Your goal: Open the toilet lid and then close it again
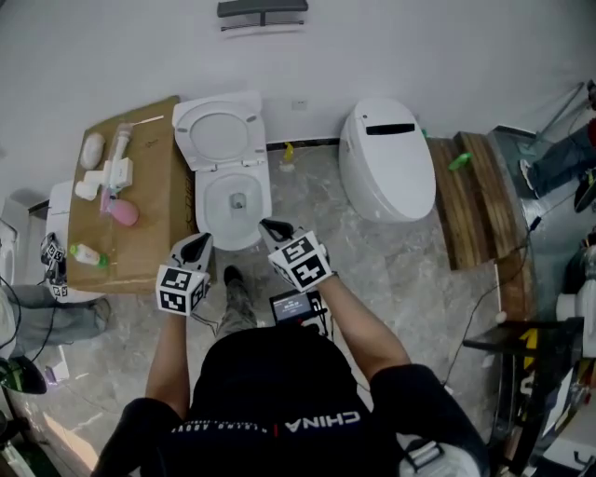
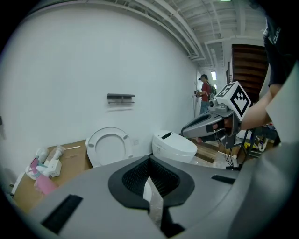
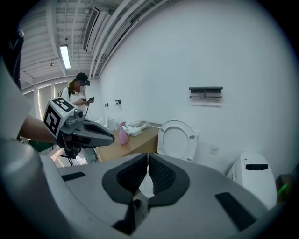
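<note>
Two hand-held grippers sit side by side in front of a white toilet point(image 1: 235, 197), held by a person in a black shirt point(image 1: 279, 391). The left gripper point(image 1: 196, 244) has its jaws pressed together with nothing between them. The right gripper point(image 1: 271, 227) is closed the same way and also empty. Both point forward and somewhat downward toward the bowl and are not touching it. Straight ahead of the two tools, the toilet lid point(image 1: 221, 130) stands raised against the white wall, leaving the seat and bowl uncovered. Higher on that wall, above the lid, is a small dark shelf point(image 1: 263, 11). Ahead of the left gripper and off to its left stands a brown cardboard box point(image 1: 158, 191), touching the toilet's side. A pink bottle point(image 1: 122, 213) and a few pale toiletries lie on top of it. Off to the right of the right gripper, well apart from it, a second white toilet point(image 1: 386, 163) stands against the same wall with its lid down. Beyond that, dark wooden planks point(image 1: 477, 191) lie on the grey stone floor point(image 1: 419, 279).
</note>
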Tool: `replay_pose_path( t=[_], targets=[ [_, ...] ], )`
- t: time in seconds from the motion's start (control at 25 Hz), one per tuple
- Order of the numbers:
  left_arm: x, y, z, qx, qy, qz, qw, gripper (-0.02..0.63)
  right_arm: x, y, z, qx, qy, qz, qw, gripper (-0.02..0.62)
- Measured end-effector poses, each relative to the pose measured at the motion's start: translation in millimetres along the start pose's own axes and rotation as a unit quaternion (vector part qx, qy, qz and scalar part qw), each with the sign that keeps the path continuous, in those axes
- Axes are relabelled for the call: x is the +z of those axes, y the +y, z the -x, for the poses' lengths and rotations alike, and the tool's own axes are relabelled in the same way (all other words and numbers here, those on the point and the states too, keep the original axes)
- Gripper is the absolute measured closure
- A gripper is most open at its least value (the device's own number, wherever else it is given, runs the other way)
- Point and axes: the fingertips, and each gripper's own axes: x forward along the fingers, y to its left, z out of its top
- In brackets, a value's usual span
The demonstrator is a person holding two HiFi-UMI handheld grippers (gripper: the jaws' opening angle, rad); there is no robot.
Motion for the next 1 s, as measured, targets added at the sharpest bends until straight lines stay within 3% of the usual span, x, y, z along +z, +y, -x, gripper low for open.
replay_pose_path(
  t=[0.6,0.76,1.0],
  targets=[
    [47.8,157.7,-78.7,-0.071,-0.002,-0.007,0.9975,0.597,87.8,-60.4,-132.0,-0.072,0.022,-0.025,0.997,0.575],
    [47.7,180.9,-90.8,-0.086,0.003,-0.016,0.9962,0.597,99.2,-68.2,-151.9,-0.089,0.019,-0.027,0.995,0.575],
    [45.4,190.8,-103.8,-0.093,0.005,-0.009,0.9957,0.597,101.0,-70.5,-173.4,-0.075,0.028,-0.025,0.996,0.575]
  ],
)
